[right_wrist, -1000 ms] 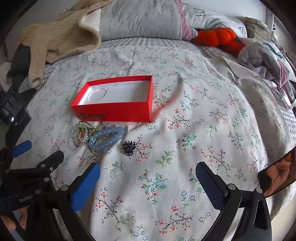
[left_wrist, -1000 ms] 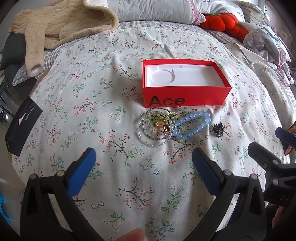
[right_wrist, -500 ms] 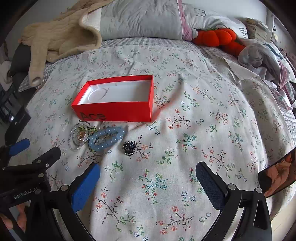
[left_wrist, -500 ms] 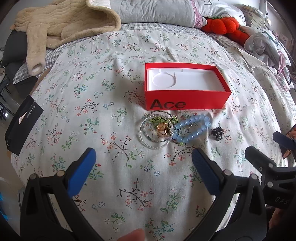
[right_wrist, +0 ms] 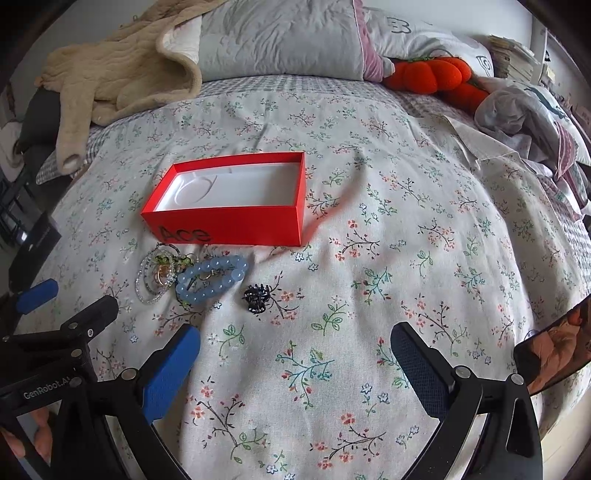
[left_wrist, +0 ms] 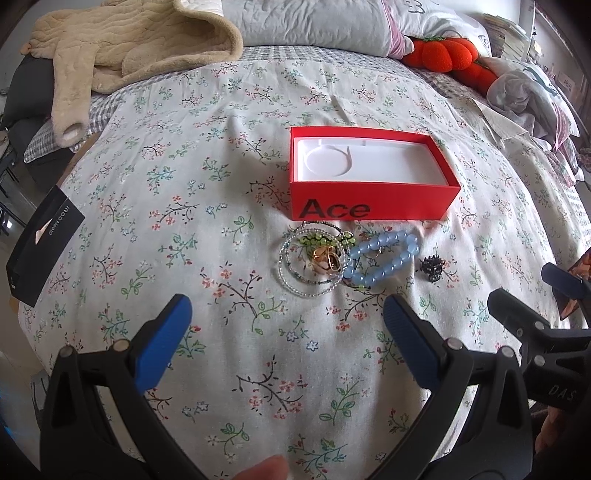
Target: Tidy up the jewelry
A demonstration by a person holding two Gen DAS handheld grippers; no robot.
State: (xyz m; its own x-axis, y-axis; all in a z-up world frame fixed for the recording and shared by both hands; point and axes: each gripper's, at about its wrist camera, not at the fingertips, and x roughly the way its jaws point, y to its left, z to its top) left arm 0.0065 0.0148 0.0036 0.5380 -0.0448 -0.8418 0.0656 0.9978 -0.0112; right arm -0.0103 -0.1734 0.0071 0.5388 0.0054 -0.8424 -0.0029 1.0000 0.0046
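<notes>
An open red box (left_wrist: 373,206) marked "Ace", with a white insert, sits on the floral bedspread; it also shows in the right wrist view (right_wrist: 229,225). In front of it lie a clear bead necklace with green beads and a gold piece (left_wrist: 314,262) (right_wrist: 157,277), a light blue bead bracelet (left_wrist: 384,260) (right_wrist: 212,277) and a small black hair claw (left_wrist: 431,266) (right_wrist: 256,297). My left gripper (left_wrist: 288,325) is open and empty, just short of the jewelry. My right gripper (right_wrist: 295,354) is open and empty, near the hair claw.
A beige fleece garment (left_wrist: 122,48), a grey pillow (left_wrist: 314,22) and an orange plush (left_wrist: 439,55) lie at the head of the bed. A black box (left_wrist: 40,247) rests at the left edge. Crumpled clothes (left_wrist: 528,92) lie at the right.
Both grippers have drawn back and risen slightly, so the box and jewelry sit lower in the left view. Nothing was grasped.
</notes>
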